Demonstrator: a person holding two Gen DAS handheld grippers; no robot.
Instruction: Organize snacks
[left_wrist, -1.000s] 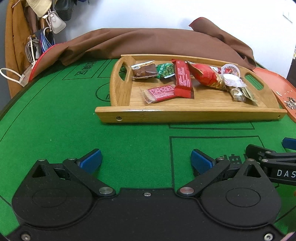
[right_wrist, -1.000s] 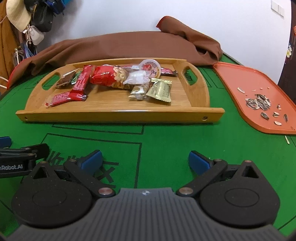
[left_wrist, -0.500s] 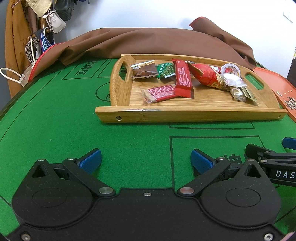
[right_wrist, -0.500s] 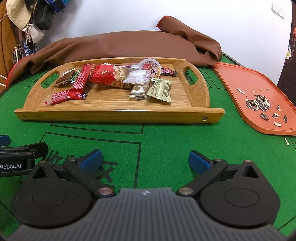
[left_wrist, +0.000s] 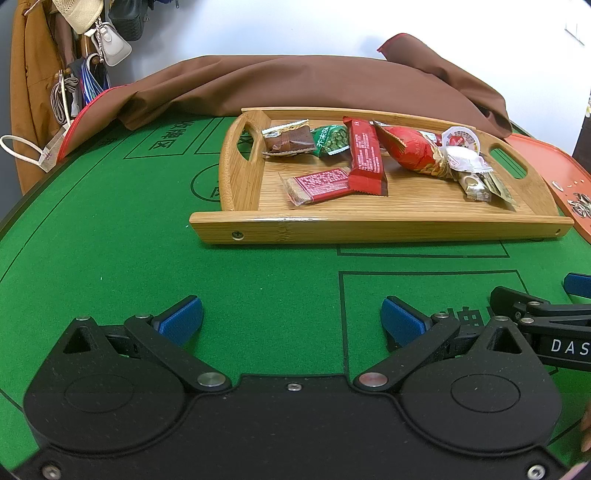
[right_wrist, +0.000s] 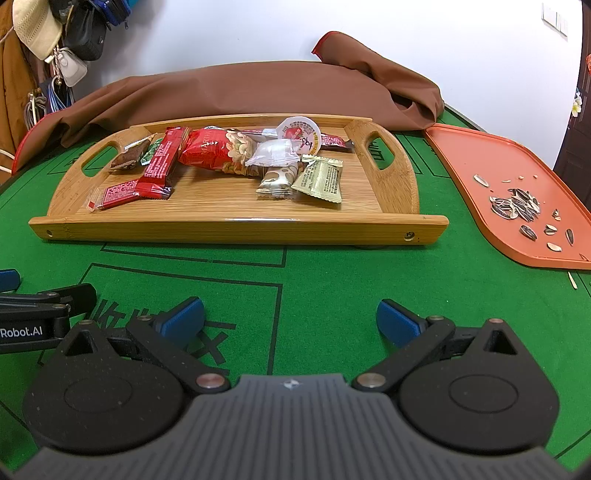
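Note:
A wooden tray (left_wrist: 369, 229) (right_wrist: 236, 227) sits on the green felt table and holds several snacks: red bars (left_wrist: 364, 157) (right_wrist: 160, 162), a red nut bag (left_wrist: 410, 151) (right_wrist: 210, 153), a green pea pack (left_wrist: 332, 140), a brown cake pack (left_wrist: 288, 142), a round jelly cup (right_wrist: 299, 134), and a gold pack (right_wrist: 319, 181). My left gripper (left_wrist: 291, 319) is open and empty, low over the felt in front of the tray. My right gripper (right_wrist: 290, 321) is open and empty beside it; it also shows in the left wrist view (left_wrist: 535, 310).
An orange tray (right_wrist: 517, 192) with sunflower seed shells lies right of the wooden tray. A brown cloth (right_wrist: 258, 92) is heaped behind it. Bags and a hat (right_wrist: 40, 33) hang at the far left.
The right gripper has drifted slightly nearer the tray. The left gripper has hardly moved, and nothing on the tray has shifted.

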